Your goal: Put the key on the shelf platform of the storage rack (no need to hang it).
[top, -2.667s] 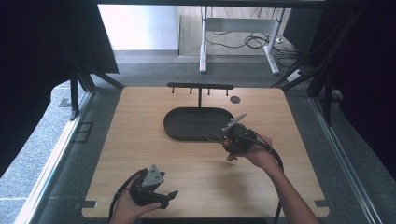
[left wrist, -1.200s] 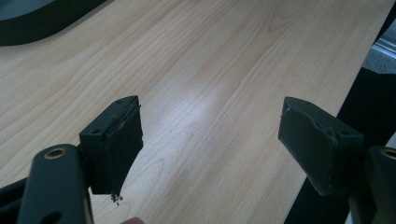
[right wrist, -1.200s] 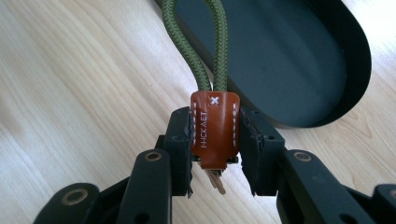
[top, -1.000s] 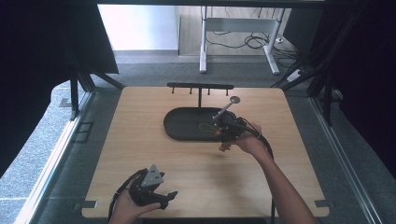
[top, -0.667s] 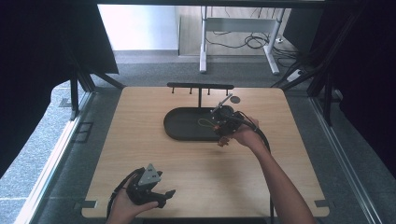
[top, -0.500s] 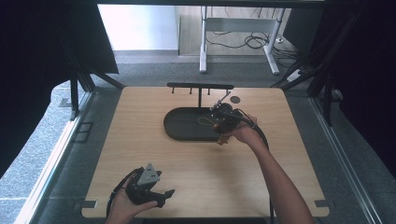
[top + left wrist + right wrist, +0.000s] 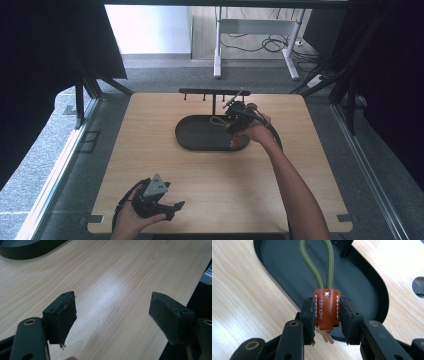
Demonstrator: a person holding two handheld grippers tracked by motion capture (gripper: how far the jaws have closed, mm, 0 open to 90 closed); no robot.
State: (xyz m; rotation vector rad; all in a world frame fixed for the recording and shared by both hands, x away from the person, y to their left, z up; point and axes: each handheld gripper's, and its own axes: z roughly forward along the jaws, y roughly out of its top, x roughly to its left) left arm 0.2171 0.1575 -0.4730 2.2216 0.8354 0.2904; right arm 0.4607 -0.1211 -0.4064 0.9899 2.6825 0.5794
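My right gripper (image 7: 327,316) is shut on a key fob (image 7: 326,308): a brown leather tab with white stitching, a green cord loop (image 7: 322,262) rising from it and keys hanging under it. It hangs over the black oval tray (image 7: 364,287). In the high view the right gripper (image 7: 235,116) sits above the tray's (image 7: 195,140) right end, just below the black hook rack (image 7: 210,93), with the green cord loop (image 7: 217,120) pointing left. My left gripper (image 7: 167,210) rests open near the table's front edge; its jaws (image 7: 112,317) stand wide apart with nothing between them.
The tray lies at the middle rear of the wooden table (image 7: 150,165). A round hole (image 7: 419,285) pierces the tabletop beyond the tray. The rack's post stands at the tray's far rim. Dark curtains and frame posts flank the table.
My right gripper has carried the key fob up and to the rear, from beside the tray's right end to above it near the rack. The left gripper has barely shifted.
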